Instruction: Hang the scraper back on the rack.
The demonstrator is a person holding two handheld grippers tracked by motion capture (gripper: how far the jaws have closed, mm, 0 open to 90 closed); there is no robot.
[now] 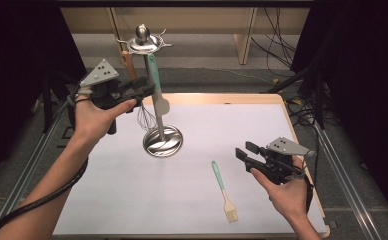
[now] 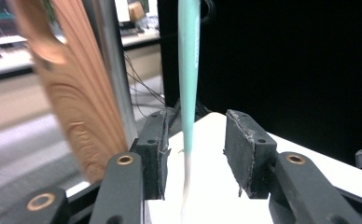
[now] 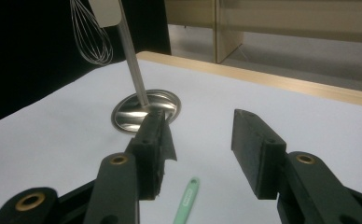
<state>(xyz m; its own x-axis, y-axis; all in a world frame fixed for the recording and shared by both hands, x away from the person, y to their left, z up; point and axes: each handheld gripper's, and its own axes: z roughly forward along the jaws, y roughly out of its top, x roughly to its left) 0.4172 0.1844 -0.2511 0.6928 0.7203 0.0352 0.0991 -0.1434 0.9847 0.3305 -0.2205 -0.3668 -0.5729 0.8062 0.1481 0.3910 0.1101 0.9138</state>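
Nearest on the white worktop [image 1: 132, 200] lies a pastry brush [image 1: 223, 191], just left of the right tongs [image 1: 245, 150], whose jaws are apart with nothing between them. Further back, left tongs [image 1: 149, 89] are spread around a hanging teal spatula [image 1: 154, 80], not pinching it, on the utensil stand [image 1: 162, 141] beside a whisk [image 1: 146, 118].
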